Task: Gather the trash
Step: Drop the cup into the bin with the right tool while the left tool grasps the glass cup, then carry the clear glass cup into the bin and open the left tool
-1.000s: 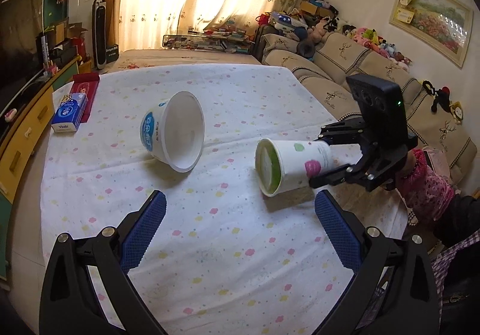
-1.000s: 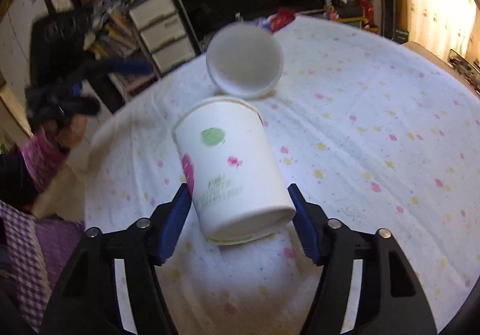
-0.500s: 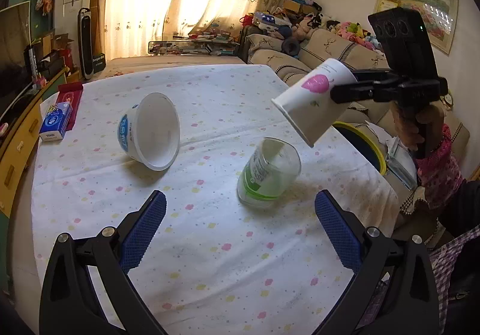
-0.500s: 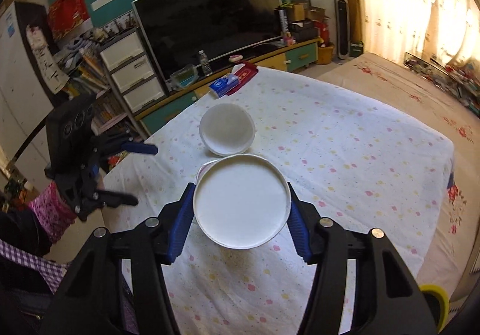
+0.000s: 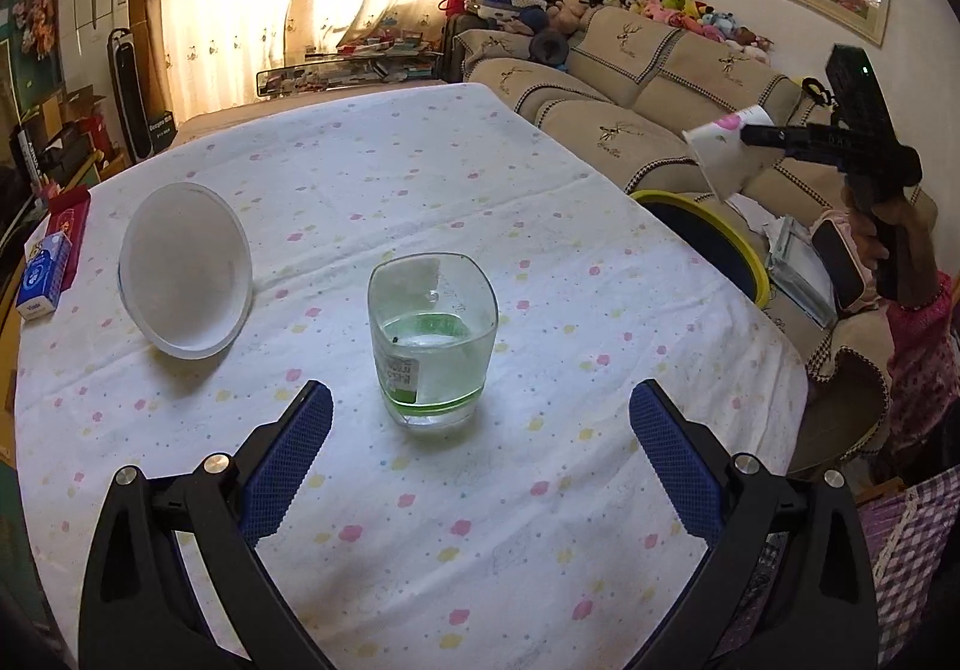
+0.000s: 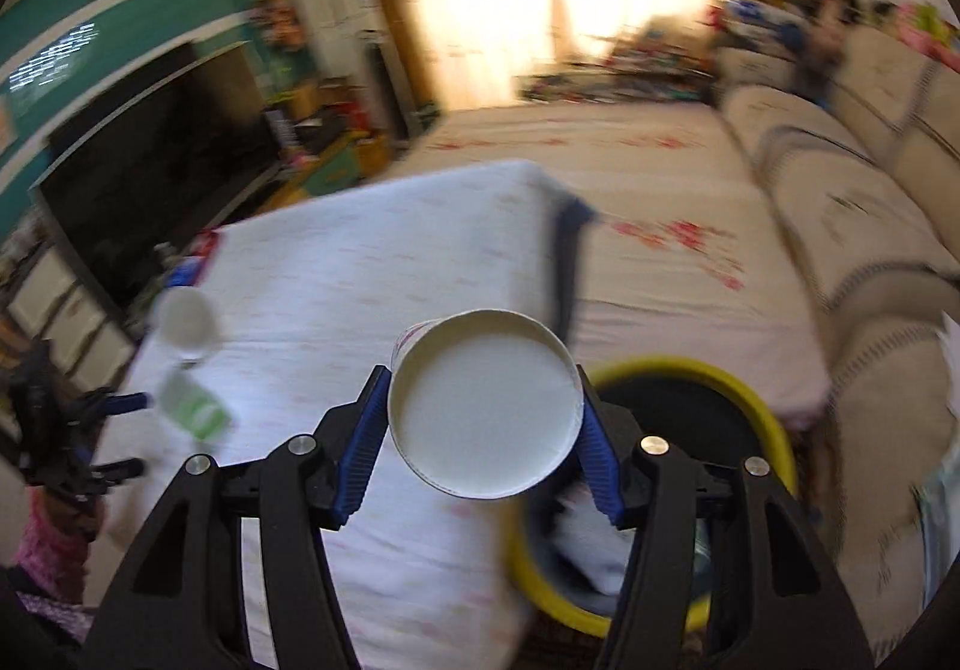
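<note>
**Ana:** Right wrist view first, biggest things down: the surface (image 6: 372, 250) under its spotted cloth fills the left and middle, blurred throughout; the yellow-rimmed bin (image 6: 750, 412) sits below and to the right of the right gripper (image 6: 485, 418); its jaws are pressed against both sides of the paper cup (image 6: 485, 412), whose white bottom faces the camera.

**Ben:** Where is that cup relative to the bin?

**Ana:** Held in the air, overlapping the bin's left rim in this view, beside the surface's edge; the left wrist view shows the same paper cup (image 5: 723, 154) tilted, up above the bin (image 5: 708, 232), with the right gripper (image 5: 756, 135) closed on it.

**Ben:** And the left gripper (image 5: 477, 418)?

**Ana:** Jaws wide and holding nothing; the clear plastic cup (image 5: 432, 346) stands upright between and just ahead of them, touching neither; the white bowl (image 5: 186, 274) lies on its side further left.

**Ben:** Anything hard to read?

**Ana:** Bin contents are mostly hidden by the right jaw; the cup's label print is too small.
</note>
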